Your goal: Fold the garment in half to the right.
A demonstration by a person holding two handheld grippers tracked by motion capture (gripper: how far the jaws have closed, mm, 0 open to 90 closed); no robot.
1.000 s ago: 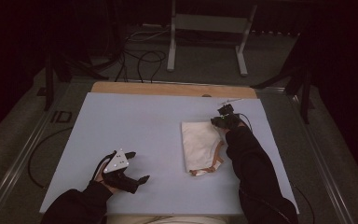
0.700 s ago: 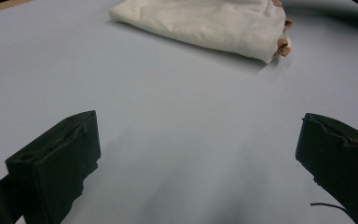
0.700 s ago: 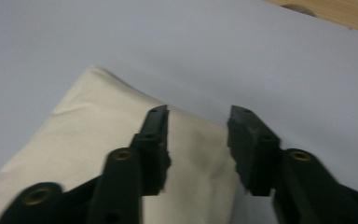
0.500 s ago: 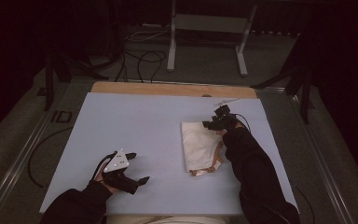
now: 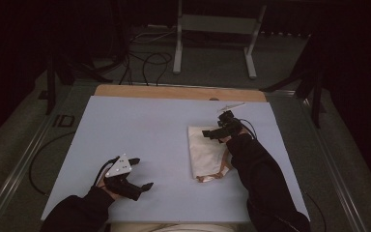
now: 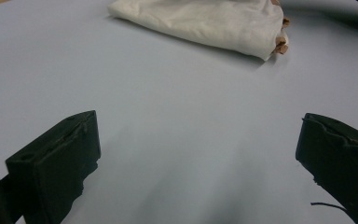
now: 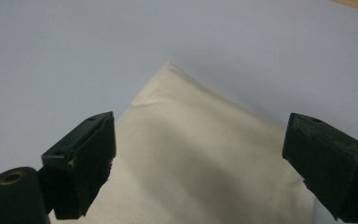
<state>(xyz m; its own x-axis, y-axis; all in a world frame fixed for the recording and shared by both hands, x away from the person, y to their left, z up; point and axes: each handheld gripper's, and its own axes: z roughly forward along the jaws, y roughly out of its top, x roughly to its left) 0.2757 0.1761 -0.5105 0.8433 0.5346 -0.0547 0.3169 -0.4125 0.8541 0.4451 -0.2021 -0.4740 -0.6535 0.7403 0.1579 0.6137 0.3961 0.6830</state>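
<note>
Folded cream cloth (image 5: 207, 153) lies flat on the pale tabletop (image 5: 140, 130), to the right of the middle, with a brownish trim peeking out at its near corner. Your right gripper (image 5: 213, 133) hovers over the far edge of it; its jaws have just been opening and now stand spread wide, with nothing pinched between them. The right gripper view looks down on the far corner of the cloth (image 7: 200, 154) between the two black jaws, apart from the fabric as far as you can tell. Your left gripper (image 5: 137, 173) rests near the front left of the tabletop, well apart from the cloth, jaws released and empty over bare surface, with the cloth (image 6: 205, 21) lying further off ahead of it.

The fold looks neat, so the main risk from here is undoing it. If you pull the right gripper away low, a jaw could snag the top layer and drag the corner open; lifting clear before moving sideways would avoid that. If you mean to make another fold, a bite taken at that far corner may catch only the upper layer, and the stack would peel apart as you lift. With the left gripper so far off, nothing pins the cloth, so any sideways tug could slide the whole bundle across the smooth tabletop.
</note>
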